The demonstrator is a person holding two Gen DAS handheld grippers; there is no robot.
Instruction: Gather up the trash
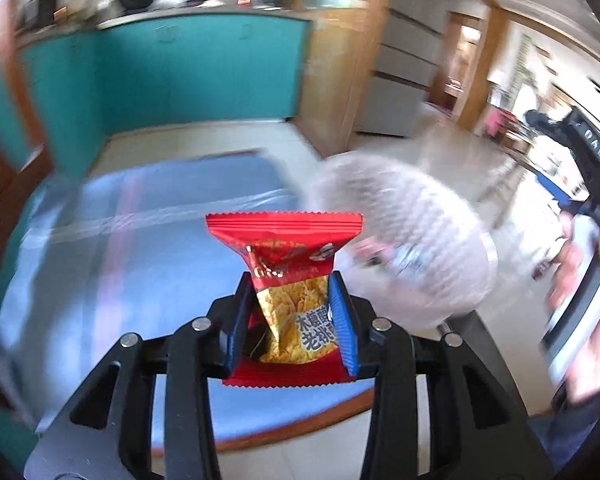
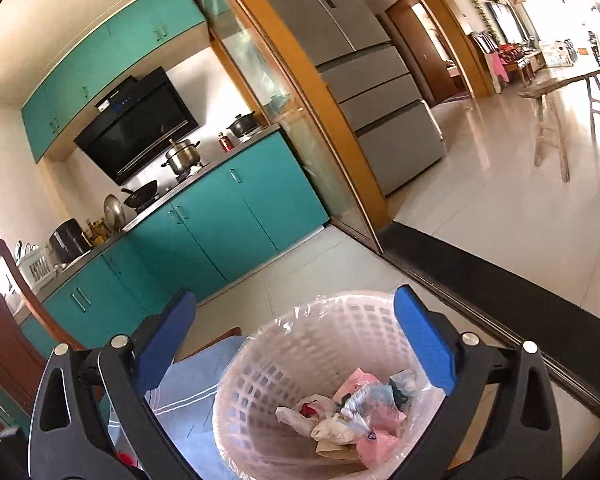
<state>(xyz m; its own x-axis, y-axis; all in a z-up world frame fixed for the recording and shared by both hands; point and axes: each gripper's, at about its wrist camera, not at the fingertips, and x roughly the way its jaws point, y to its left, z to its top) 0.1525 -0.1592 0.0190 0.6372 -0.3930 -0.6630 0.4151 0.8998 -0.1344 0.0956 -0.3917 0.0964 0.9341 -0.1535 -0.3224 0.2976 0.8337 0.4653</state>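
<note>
The left gripper (image 1: 292, 312) was clamped on a red and yellow snack packet (image 1: 288, 276), the blue pads pinching its middle so that the wrapper creased inward; the crimped top edge stood clear above the fingertips and the lower edge showed below them. In the left wrist view this packet sat at centre, over a round table (image 1: 292, 412) with a wooden rim and a blue cloth under clear plastic. A white lattice basket (image 1: 412, 240), blurred, lay at 2 o'clock from the packet, just beside the table edge. At 3 o'clock, at the frame edge, a hand (image 1: 592, 320) held the other black device, also blurred. The right gripper (image 2: 296, 344) stood with its jaws spread wide and nothing between the blue pads; no item touched either finger. In the right wrist view the basket (image 2: 300, 344), lined with a clear bag, lay directly beyond the fingers at 6 o'clock and held crumpled trash (image 2: 356, 412): white, pink and bluish wrappers piled on its bottom. The table's blue cloth showed at 7 o'clock, next to the basket. Teal cabinets (image 2: 220, 216) ran from 9 to 11 o'clock, and a grey fridge (image 2: 364, 80) stood at 12 o'clock.
</note>
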